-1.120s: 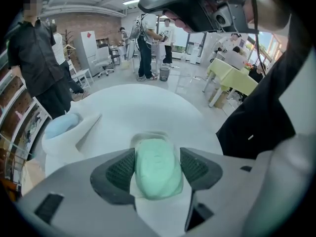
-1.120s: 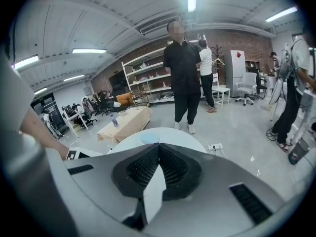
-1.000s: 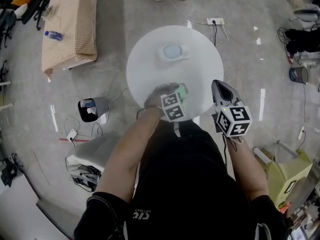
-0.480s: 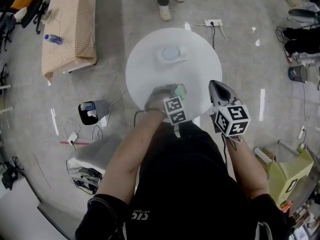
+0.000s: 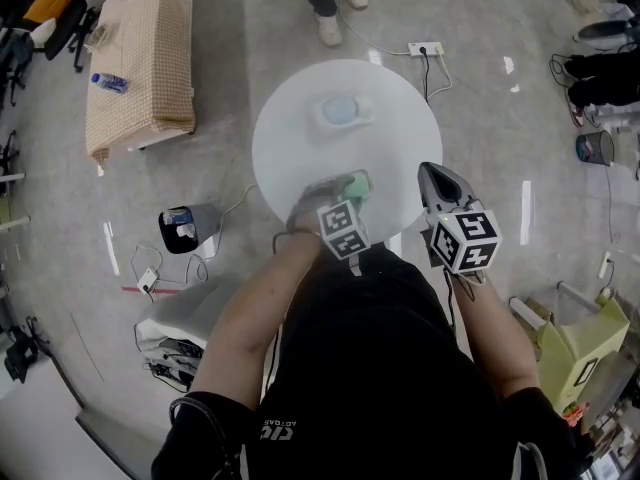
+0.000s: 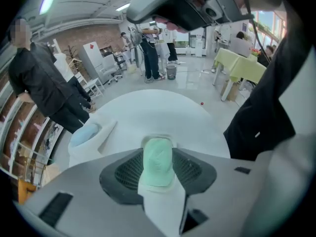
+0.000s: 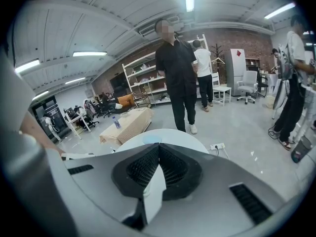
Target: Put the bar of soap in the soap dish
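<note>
Left hand-held gripper (image 6: 157, 158): jaws had just been closing, pads pressing the pale green bar of soap (image 6: 157, 149) over the round white worktop's (image 5: 300, 118) near edge | right hand-held gripper (image 7: 157, 152): closed, empty | I judged: grip firmly, lift level, carry to the white, blue-centred soap dish (image 5: 345, 108) opposite.

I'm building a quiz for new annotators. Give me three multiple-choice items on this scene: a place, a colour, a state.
1. Where is the soap dish? A. table's far half B. floor C. a shelf
2. What colour is the bar of soap? A. pink B. green C. yellow
3. How are the right hand-held gripper jaws? A. wide apart B. clamping soap C. together, empty

1A: it stands on the far half of the round table.
2B: pale green, between the jaws of the left hand-held gripper, which have just been closing on it.
3C: they meet with nothing between.
</note>
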`<action>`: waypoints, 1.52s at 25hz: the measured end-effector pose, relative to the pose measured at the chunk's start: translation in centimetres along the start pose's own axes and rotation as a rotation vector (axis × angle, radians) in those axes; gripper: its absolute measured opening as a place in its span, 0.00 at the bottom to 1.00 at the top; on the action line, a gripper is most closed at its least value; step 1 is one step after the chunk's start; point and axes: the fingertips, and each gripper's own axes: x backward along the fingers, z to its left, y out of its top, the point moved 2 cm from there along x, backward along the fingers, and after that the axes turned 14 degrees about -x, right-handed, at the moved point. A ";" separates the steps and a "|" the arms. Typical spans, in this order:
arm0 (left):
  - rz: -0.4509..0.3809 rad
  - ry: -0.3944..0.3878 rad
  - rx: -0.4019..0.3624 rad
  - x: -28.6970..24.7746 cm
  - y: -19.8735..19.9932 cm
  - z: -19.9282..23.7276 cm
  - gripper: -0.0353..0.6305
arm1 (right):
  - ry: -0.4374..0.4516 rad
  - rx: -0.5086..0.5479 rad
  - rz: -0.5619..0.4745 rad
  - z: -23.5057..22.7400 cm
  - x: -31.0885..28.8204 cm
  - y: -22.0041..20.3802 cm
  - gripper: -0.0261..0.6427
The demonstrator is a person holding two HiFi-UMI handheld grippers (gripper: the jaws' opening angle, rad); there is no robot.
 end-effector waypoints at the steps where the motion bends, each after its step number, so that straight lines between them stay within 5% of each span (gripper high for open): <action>1: -0.016 0.009 0.048 0.3 -0.1 0.1 0.32 | 0.003 0.002 -0.002 0.0 0.0 0.1 0.06; 5: -0.122 0.076 0.279 2.1 0.0 2.1 0.07 | 0.013 0.009 -0.014 0.2 -0.1 0.9 0.06; 14: -0.478 0.319 0.740 12.7 2.9 10.4 0.07 | 0.073 0.053 -0.095 2.7 -0.7 5.2 0.06; 17: -0.561 0.419 0.835 16.7 2.5 13.1 0.07 | 0.109 0.075 -0.125 4.3 -0.9 6.8 0.06; 23: -0.649 0.601 0.897 23.7 1.5 16.9 0.07 | 0.180 0.103 -0.170 6.9 -0.7 9.2 0.06; 29: -0.673 0.758 0.857 28.6 0.4 18.6 0.07 | 0.208 0.157 -0.225 8.9 0.1 11.7 0.06; 38: -0.684 0.809 0.822 30.9 0.5 17.9 0.07 | 0.225 0.279 -0.356 11.6 2.4 14.0 0.06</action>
